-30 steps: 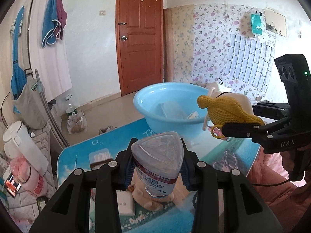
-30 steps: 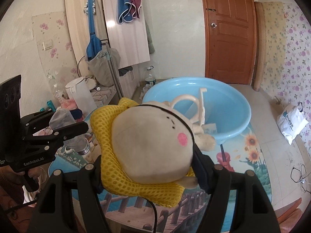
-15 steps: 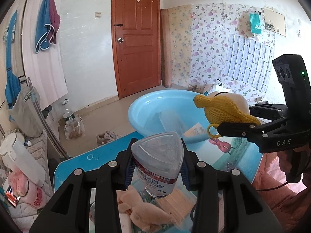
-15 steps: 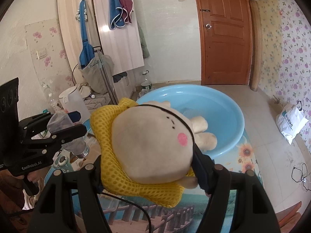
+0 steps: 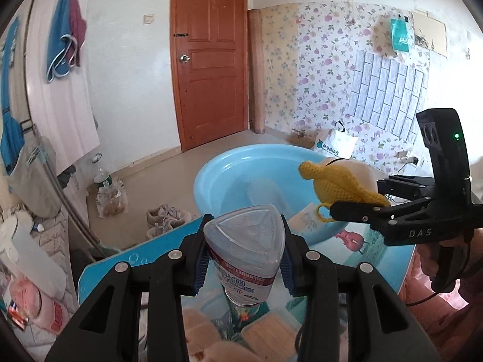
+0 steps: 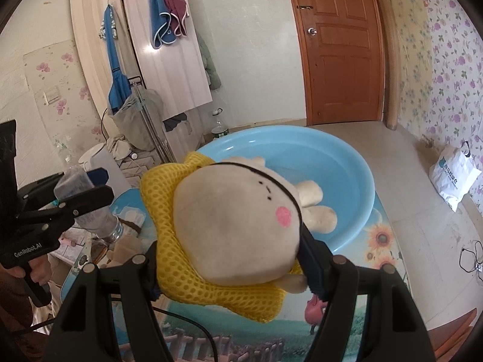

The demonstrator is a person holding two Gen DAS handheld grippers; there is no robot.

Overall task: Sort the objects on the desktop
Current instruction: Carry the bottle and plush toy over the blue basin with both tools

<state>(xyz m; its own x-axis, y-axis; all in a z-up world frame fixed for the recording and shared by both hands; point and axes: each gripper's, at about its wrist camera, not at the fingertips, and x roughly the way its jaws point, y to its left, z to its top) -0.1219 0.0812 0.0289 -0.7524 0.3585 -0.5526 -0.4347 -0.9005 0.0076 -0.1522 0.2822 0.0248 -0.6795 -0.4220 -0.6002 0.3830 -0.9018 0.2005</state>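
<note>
The left gripper (image 5: 244, 261) is clamped on a clear plastic bottle (image 5: 246, 252) at lower centre — stiff, smooth, likely slippery — while the right gripper (image 6: 232, 259) squeezes a soft, light plush toy (image 6: 238, 226) by its middle, just before the blue basin (image 6: 332, 163).

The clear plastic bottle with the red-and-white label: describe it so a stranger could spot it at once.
Start at the big light-blue plastic basin on the picture-printed table. Just short of it, the left gripper clamps the bottle above the tabletop. Unlike the cream plush toy in yellow mesh alongside, it is transparent, with a rounded triangular end.
</note>
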